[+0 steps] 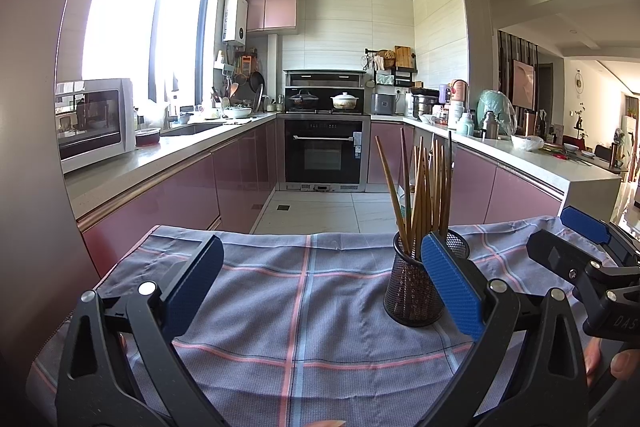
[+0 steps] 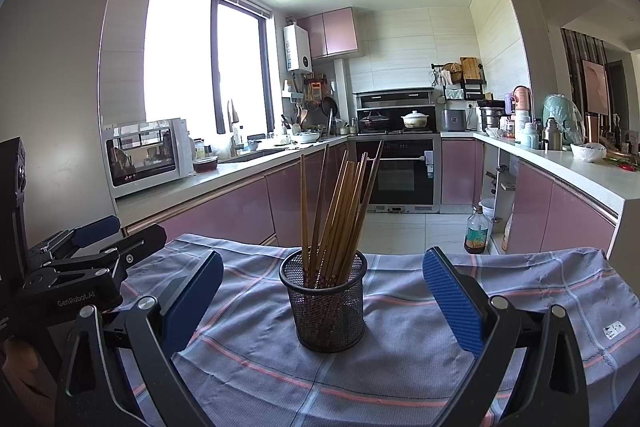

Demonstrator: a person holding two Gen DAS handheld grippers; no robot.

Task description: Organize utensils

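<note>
A black mesh cup [image 2: 325, 303] stands upright on a cloth-covered table [image 2: 400, 367]. A bunch of wooden chopsticks [image 2: 340, 203] stands inside it, fanning out at the top. In the right wrist view the cup sits in the middle, between the two blue pads of the right gripper [image 2: 322, 301]. Its jaws are wide open, with room on both sides of the cup, and they hold nothing.

In the left wrist view the left gripper [image 1: 320, 289] is also wide open and empty. The cup [image 1: 416, 291] is just beside its right pad [image 1: 452, 287], and the pad hides part of it; I cannot tell if they touch. The rest of the space between the jaws is bare cloth [image 1: 304, 307]. The right gripper [image 1: 588, 251] shows at the right edge of this view, near the cup. The left gripper [image 2: 92, 247] shows at the left edge of the other view, apart from the cup.

The cloth is grey-blue with pink and pale blue lines. It hangs a bit over the far edge of the table, and the cup stands near that edge. Past it is a tiled floor [image 1: 320, 211] with open space, then pink cabinets [image 2: 224, 211] on both sides, a black oven [image 1: 324, 155] at the back, a white microwave [image 1: 96, 123] on the left counter and a big bright window [image 2: 200, 59]. A bottle [image 2: 476, 231] stands on the floor by the right cabinets
</note>
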